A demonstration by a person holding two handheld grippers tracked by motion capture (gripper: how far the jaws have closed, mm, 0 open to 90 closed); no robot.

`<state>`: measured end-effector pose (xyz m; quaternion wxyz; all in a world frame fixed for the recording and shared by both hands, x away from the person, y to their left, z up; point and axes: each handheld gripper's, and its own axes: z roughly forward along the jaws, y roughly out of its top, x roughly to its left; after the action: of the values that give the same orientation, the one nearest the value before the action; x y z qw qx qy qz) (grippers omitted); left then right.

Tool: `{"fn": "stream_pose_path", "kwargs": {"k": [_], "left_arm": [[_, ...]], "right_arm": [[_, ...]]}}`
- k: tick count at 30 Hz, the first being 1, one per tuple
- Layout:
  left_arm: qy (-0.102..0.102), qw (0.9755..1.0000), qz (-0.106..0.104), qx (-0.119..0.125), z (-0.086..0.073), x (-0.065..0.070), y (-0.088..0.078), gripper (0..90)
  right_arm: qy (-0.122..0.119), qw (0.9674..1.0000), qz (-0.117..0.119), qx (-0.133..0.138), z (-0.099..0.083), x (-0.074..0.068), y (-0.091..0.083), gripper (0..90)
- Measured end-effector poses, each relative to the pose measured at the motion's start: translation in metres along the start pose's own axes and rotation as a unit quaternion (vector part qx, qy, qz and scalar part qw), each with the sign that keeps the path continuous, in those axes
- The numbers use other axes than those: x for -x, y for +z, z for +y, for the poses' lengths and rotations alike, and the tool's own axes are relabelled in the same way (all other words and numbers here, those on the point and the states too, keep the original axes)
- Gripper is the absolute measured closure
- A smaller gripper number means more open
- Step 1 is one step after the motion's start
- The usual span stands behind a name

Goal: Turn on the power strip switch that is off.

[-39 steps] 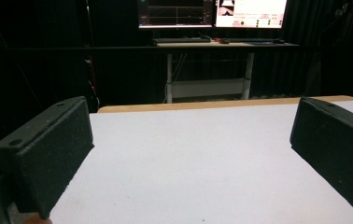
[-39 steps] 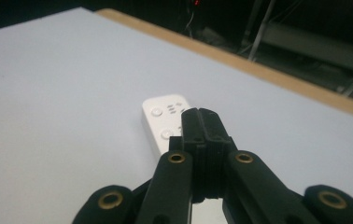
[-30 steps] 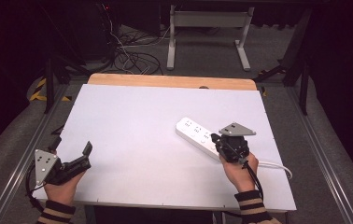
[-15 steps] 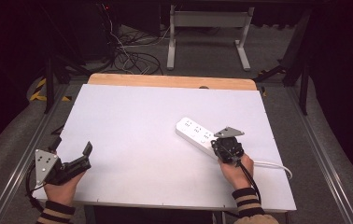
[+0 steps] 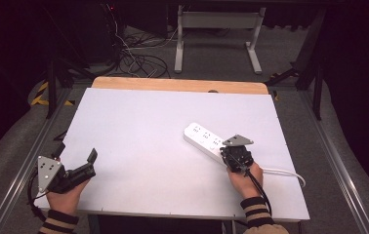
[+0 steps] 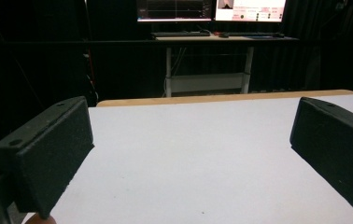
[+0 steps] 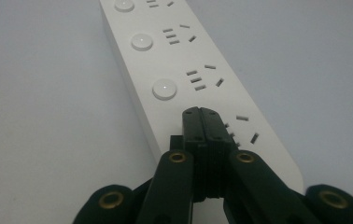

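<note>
A white power strip point(image 5: 202, 136) lies at an angle on the right half of the white table point(image 5: 143, 122), its white cord point(image 5: 285, 171) trailing off to the right. My right gripper point(image 5: 231, 152) is shut, and its joined tips are down on the strip's near end. In the right gripper view the shut gripper point(image 7: 201, 113) sits beside the nearest socket holes of the power strip point(image 7: 179, 60), just past a round button point(image 7: 164, 88). My left gripper point(image 5: 75, 152) stands open at the table's front left corner, and the left gripper point(image 6: 191, 154) has nothing between its jaws.
A wooden edge point(image 5: 177, 85) runs along the table's far side. Beyond it stand a white desk frame point(image 5: 216, 22) and tangled floor cables point(image 5: 138, 61). Lit monitors point(image 6: 212, 9) sit on a far desk. Metal rails point(image 5: 334, 161) flank the table.
My right gripper has slid slightly left and toward me, settling onto the strip's near end. The left gripper has not moved.
</note>
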<state>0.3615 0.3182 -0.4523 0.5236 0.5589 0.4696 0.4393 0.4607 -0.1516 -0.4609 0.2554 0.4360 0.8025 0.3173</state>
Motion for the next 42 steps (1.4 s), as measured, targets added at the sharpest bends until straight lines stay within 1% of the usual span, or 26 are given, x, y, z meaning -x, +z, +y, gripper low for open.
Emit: {"fn": "stream_pose_path", "kwargs": {"k": [4,13,22,28,32,37,40,42], "left_arm": [[-0.001,1.0000,0.001,-0.001,-0.0001,-0.0002,0.0000,0.0],[-0.002,1.0000,-0.001,-0.001,-0.0003,0.0004,0.0004,0.0],[-0.004,1.0000,-0.001,-0.002,-0.0006,0.0000,0.0007,0.0],[-0.001,1.0000,0.000,-0.004,-0.0007,-0.0002,0.0008,0.0],[-0.003,1.0000,-0.001,-0.003,-0.0006,0.0001,0.0007,0.0],[-0.002,1.0000,-0.001,-0.004,-0.0008,0.0001,0.0011,0.0],[-0.002,1.0000,-0.001,-0.004,-0.0009,0.0004,0.0011,0.0],[-0.002,1.0000,-0.002,-0.004,-0.0008,0.0005,0.0011,0.1]], "right_arm": [[-0.004,1.0000,-0.005,0.004,-0.0015,-0.0012,0.0000,90.0],[0.000,0.9999,-0.008,0.011,-0.0040,-0.0023,0.0001,90.0],[0.007,0.9999,-0.004,0.014,-0.0047,-0.0012,0.0001,90.0],[0.008,0.9998,-0.003,0.015,-0.0051,-0.0009,0.0000,90.0],[0.010,0.9998,-0.001,0.017,-0.0058,-0.0005,0.0001,90.0],[0.012,0.9997,-0.004,0.021,-0.0073,-0.0011,0.0004,90.0],[0.015,0.9997,-0.002,0.020,-0.0076,-0.0002,0.0006,90.0],[0.013,0.9996,-0.006,0.024,-0.0085,-0.0013,0.0013,90.0]]}}
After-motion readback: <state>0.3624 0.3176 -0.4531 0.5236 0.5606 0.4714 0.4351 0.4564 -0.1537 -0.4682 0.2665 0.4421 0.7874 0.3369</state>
